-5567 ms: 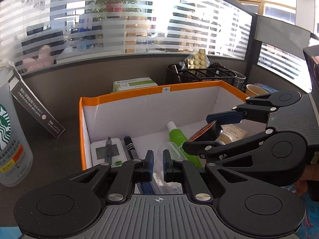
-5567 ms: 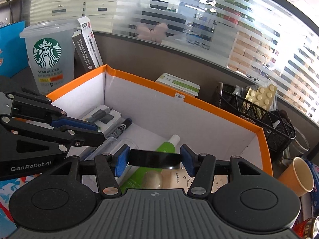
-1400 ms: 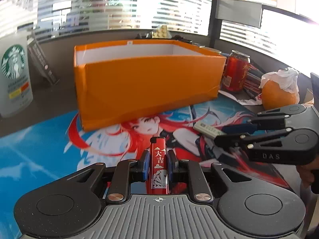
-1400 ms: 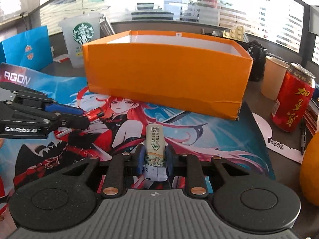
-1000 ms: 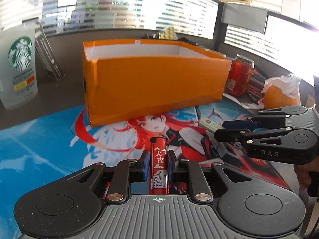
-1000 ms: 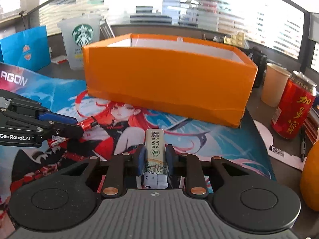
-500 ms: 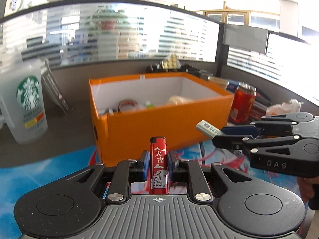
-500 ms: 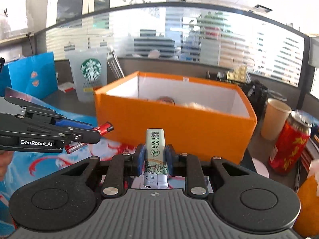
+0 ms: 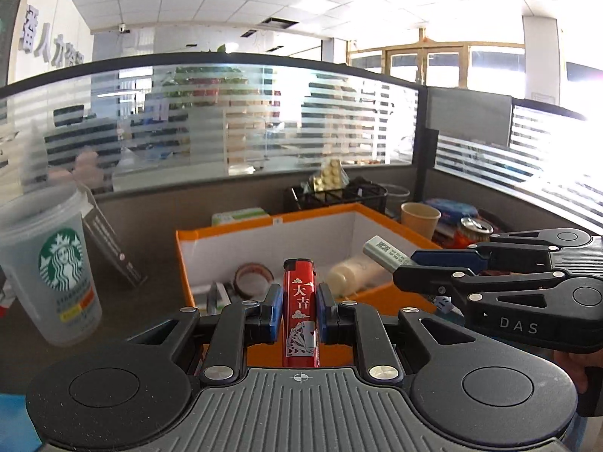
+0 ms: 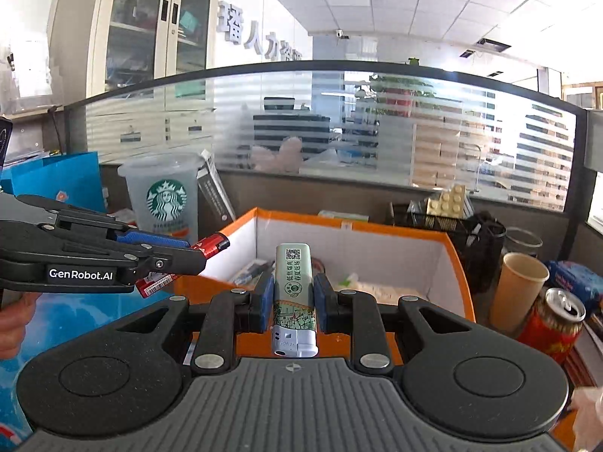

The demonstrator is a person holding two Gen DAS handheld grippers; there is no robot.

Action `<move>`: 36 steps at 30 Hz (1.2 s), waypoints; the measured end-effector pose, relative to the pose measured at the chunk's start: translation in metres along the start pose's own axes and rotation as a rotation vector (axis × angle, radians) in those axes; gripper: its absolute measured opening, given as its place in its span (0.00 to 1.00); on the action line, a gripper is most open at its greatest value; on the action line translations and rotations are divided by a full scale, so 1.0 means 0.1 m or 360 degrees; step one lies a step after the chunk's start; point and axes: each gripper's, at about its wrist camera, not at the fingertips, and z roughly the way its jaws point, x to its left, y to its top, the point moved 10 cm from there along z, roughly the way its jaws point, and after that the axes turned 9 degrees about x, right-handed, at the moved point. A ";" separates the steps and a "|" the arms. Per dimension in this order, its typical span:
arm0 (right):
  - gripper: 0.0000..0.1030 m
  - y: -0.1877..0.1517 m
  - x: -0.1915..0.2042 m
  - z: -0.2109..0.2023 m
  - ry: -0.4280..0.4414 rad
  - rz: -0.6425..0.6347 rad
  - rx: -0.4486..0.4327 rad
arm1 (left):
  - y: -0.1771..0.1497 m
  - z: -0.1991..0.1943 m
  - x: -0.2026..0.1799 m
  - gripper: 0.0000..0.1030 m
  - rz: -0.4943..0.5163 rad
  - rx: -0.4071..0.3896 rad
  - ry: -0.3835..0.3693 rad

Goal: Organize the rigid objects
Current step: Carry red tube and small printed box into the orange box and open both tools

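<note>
Lighters ride clamped lengthwise between blue pads: red lighter point(image 9: 299, 312) in the left gripper point(image 9: 299, 314), green lighter point(image 10: 294, 293) in the right gripper point(image 10: 293, 299), both raised near the orange box point(image 9: 395, 226), presumably for dropping in. Far behind, a Starbucks cup point(image 9: 56, 267), a paper cup point(image 10: 518, 290), frosted office partition.

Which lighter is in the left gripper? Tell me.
The red lighter, printed with playing cards, is clamped in the left gripper. The pale green lighter sits in the right gripper.
</note>
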 end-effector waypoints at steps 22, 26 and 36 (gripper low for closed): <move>0.21 0.57 -0.42 0.42 -0.0022 0.0010 -0.0040 | 0.61 0.59 0.19 0.16 -0.0003 0.0040 0.0010; 0.21 0.71 -0.52 0.47 -0.0044 -0.0004 -0.0056 | 0.70 0.67 0.24 0.16 0.0000 0.0037 0.0032; 0.21 0.66 -0.58 0.79 -0.0032 0.0023 0.0014 | 0.60 0.98 0.30 0.16 -0.0025 0.0123 0.0025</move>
